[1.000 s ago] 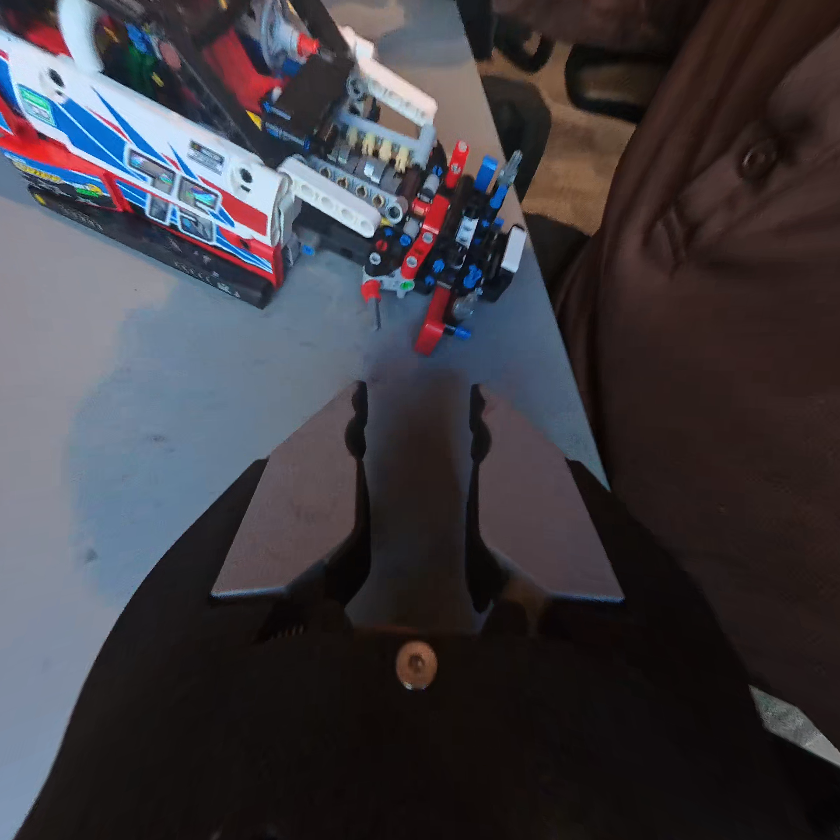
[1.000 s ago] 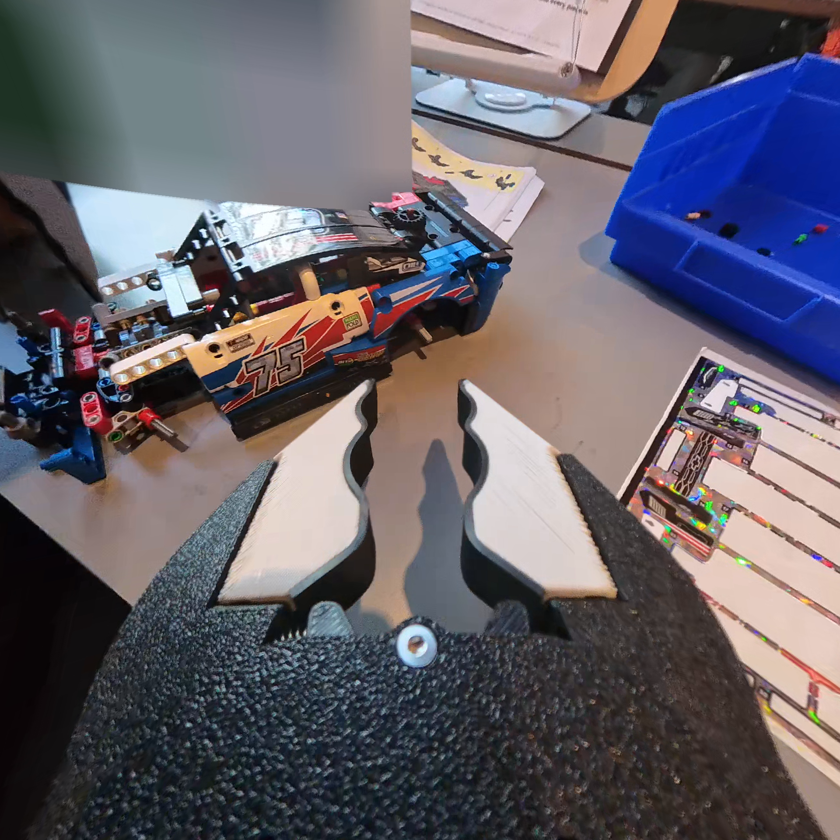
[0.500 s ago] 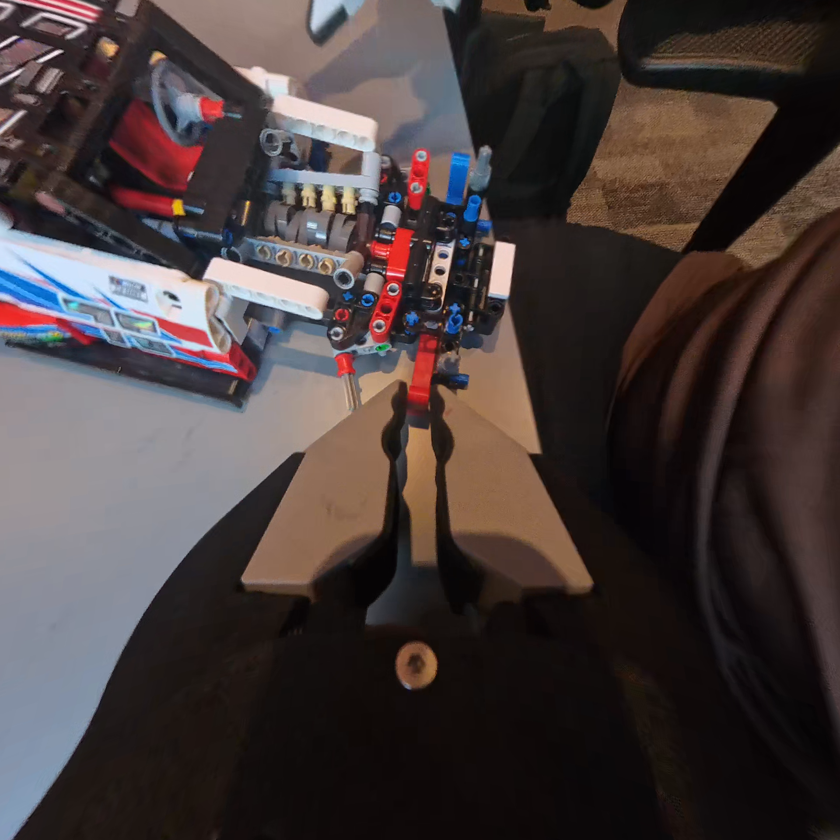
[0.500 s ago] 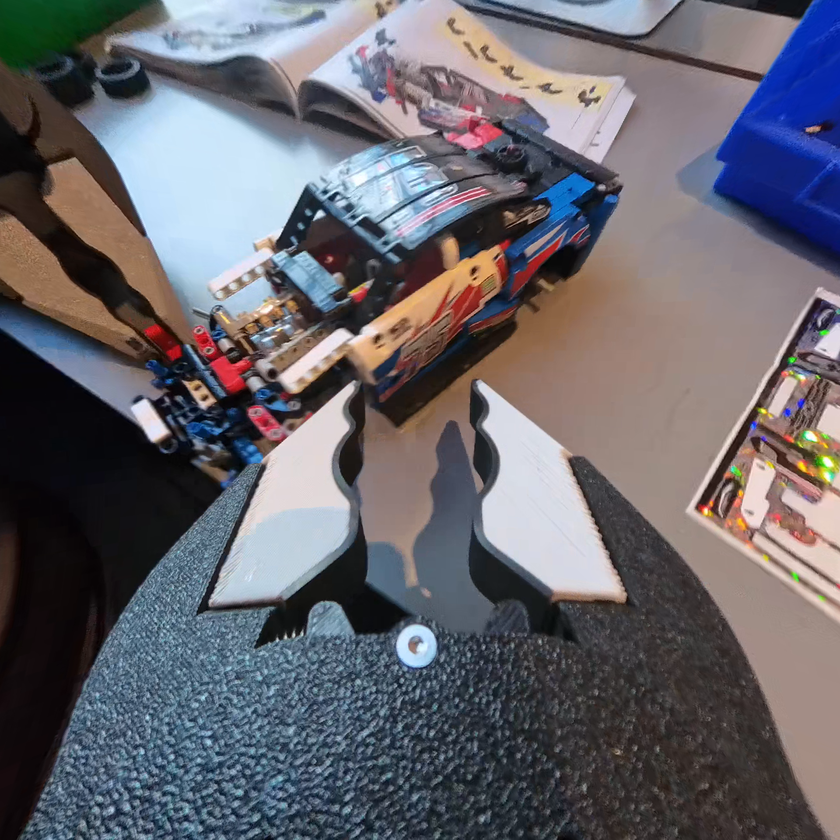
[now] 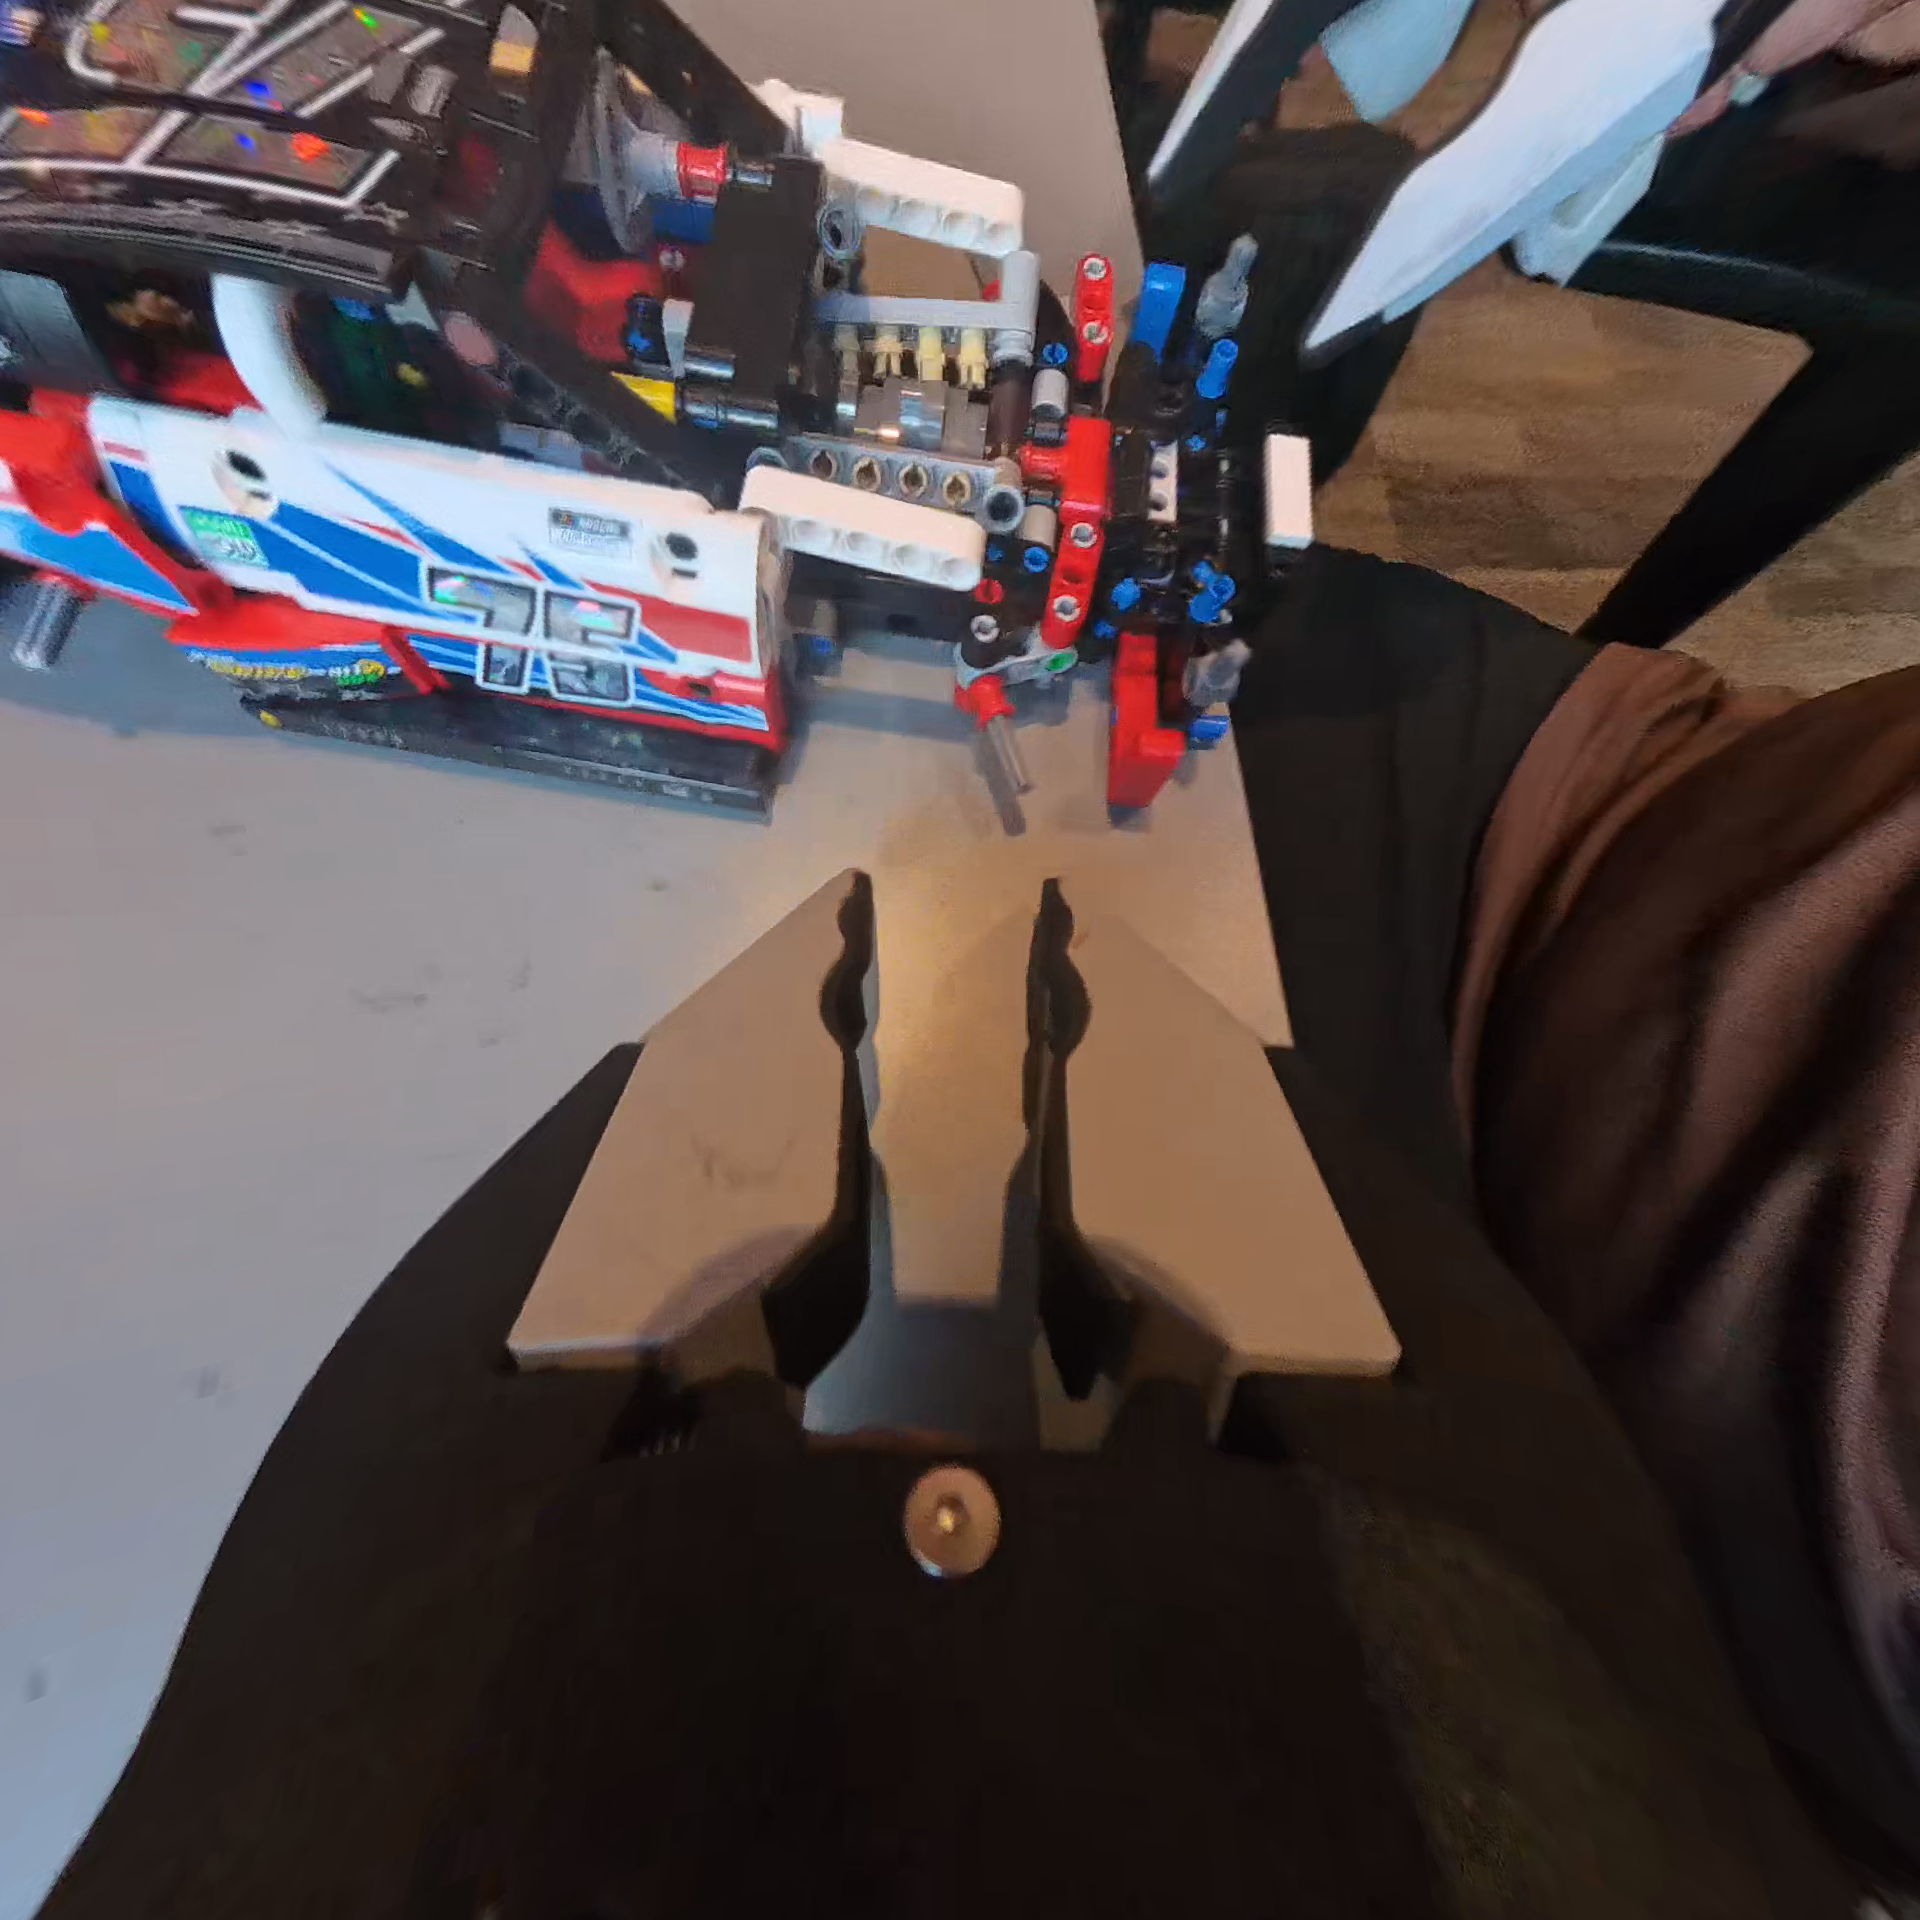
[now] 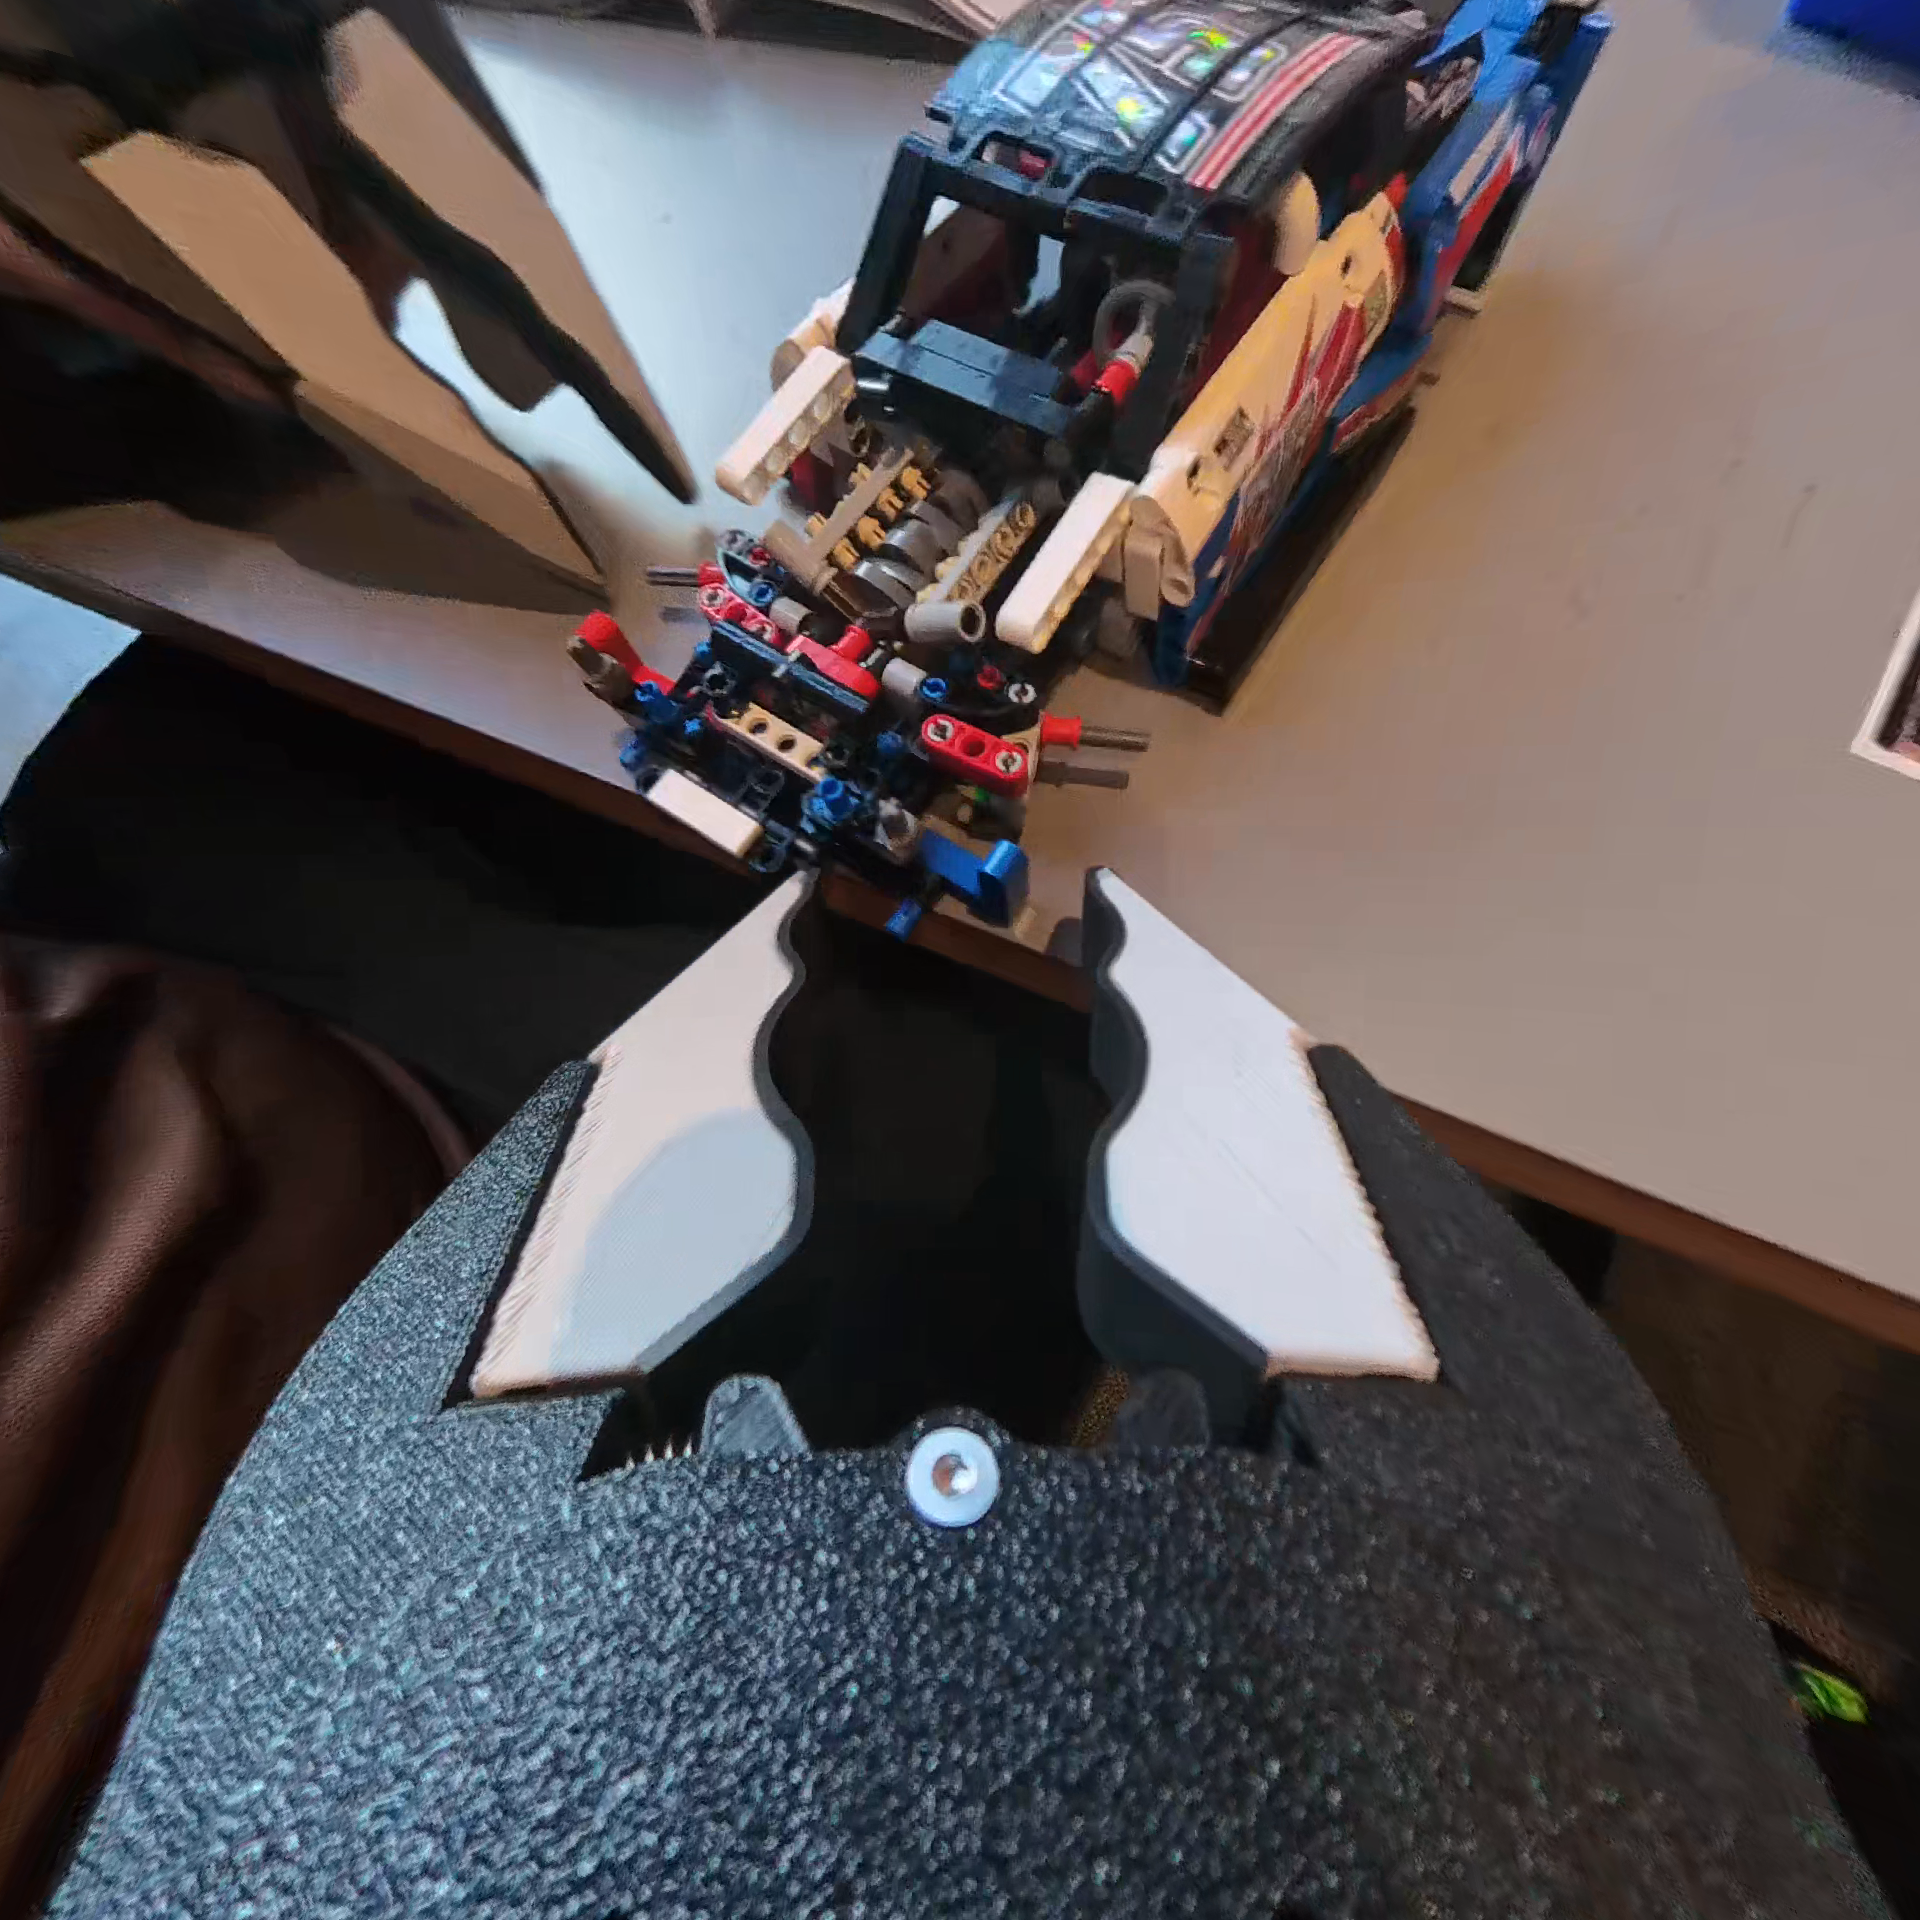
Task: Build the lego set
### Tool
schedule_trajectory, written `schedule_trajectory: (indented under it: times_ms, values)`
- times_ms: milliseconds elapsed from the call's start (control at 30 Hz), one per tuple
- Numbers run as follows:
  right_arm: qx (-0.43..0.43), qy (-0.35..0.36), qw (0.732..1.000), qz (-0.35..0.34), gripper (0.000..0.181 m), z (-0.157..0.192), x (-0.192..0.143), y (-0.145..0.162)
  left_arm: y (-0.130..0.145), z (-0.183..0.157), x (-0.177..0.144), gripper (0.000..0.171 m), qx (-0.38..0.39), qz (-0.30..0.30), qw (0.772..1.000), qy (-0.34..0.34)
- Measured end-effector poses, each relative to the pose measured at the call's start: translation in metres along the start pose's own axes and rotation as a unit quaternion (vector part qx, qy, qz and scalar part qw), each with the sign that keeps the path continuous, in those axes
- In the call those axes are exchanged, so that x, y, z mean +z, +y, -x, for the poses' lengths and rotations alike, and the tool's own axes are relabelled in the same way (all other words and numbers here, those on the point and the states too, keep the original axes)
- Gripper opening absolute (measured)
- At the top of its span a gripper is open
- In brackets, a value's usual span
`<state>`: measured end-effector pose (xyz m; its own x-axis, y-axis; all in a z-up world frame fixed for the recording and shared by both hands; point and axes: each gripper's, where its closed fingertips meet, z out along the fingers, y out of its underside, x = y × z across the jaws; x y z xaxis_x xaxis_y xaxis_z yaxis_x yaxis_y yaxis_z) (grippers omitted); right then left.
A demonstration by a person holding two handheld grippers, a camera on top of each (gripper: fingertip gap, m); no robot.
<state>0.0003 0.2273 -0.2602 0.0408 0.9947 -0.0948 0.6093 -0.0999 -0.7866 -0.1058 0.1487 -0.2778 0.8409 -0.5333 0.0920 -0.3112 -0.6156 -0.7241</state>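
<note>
A lego race car (image 5: 436,540) with white, red and blue side panels lies on the grey table (image 5: 312,1039). Its open front end of black, red and blue pieces (image 5: 1122,520) sits at the table's edge. My left gripper (image 5: 951,894) is open and empty, just short of a red piece (image 5: 1138,727) hanging from that front end. In the right wrist view the car (image 6: 1195,364) points toward me, and its front end (image 6: 831,748) overhangs the edge. My right gripper (image 6: 945,883) is open and empty, off the table edge, just below a blue piece (image 6: 977,868). The left gripper (image 6: 364,312) shows at upper left.
A person in brown clothing (image 5: 1714,1143) sits close at the right of the table edge. A black chair (image 5: 1558,260) stands beyond the table. A white-edged sheet (image 6: 1896,707) lies on the table at the right edge of the right wrist view.
My left gripper was nearly closed around the red piece half a second ago; now it has pulled back and opened. My right gripper swung left and down off the table edge toward the car's front and opened wider.
</note>
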Motion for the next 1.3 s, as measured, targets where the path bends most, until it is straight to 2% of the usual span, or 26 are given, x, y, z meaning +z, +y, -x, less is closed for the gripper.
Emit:
schedule_trajectory:
  times_ms: [67,133,267,367,467,500,567,633,733,900,1067,1133,1200,1300]
  values:
    - [-0.008,-0.006,1.000,0.017,0.047,0.002,0.006,0.000,-0.008,-0.001,0.008,0.030,0.010,-0.002,1.000,0.029]
    - [-0.040,0.018,0.998,0.046,0.045,-0.003,0.012,0.006,-0.017,-0.008,0.014,0.031,0.019,-0.001,0.998,0.065]
    - [-0.082,0.048,0.993,0.068,0.045,-0.013,0.020,0.007,-0.023,-0.008,0.024,0.033,0.024,0.007,0.995,0.092]
    - [-0.099,0.087,0.989,0.070,0.039,-0.033,0.021,0.001,-0.024,-0.004,0.031,0.025,0.024,0.003,0.996,0.084]
    - [-0.134,0.143,0.978,0.069,0.032,-0.068,0.023,-0.006,-0.030,0.000,0.035,0.030,0.013,-0.002,0.998,0.068]
    - [-0.130,0.159,0.976,0.069,0.030,-0.082,0.025,-0.008,-0.034,0.004,0.036,0.030,0.015,-0.008,0.998,0.055]
    - [-0.102,0.172,0.977,0.076,0.028,-0.102,0.025,-0.010,-0.047,0.023,0.034,0.030,0.030,-0.042,0.999,-0.014]
    - [-0.083,0.169,0.980,0.059,0.027,-0.105,0.018,-0.018,-0.060,0.038,0.024,0.035,0.066,-0.069,0.992,-0.080]
    - [-0.082,0.141,0.986,0.018,0.028,-0.082,0.009,-0.027,-0.075,0.047,0.016,0.049,0.157,-0.083,0.974,-0.139]
    - [-0.088,0.113,0.990,0.017,0.030,-0.059,0.013,-0.019,-0.081,0.055,0.039,0.057,0.312,-0.055,0.931,-0.180]
    - [-0.061,0.106,0.993,0.003,0.039,-0.076,0.007,-0.023,-0.073,0.058,0.045,0.057,0.314,-0.068,0.927,-0.193]
    - [-0.037,0.064,0.997,0.002,0.047,-0.077,0.006,-0.024,-0.071,0.059,0.045,0.055,0.319,-0.069,0.922,-0.210]
    - [-0.016,-0.015,0.999,0.038,0.047,-0.066,0.011,-0.011,-0.072,0.057,0.045,0.051,0.342,-0.070,0.908,-0.231]
    - [-0.041,-0.005,0.995,0.086,0.053,-0.075,0.021,0.007,-0.077,0.053,0.049,0.050,0.387,-0.070,0.883,-0.255]
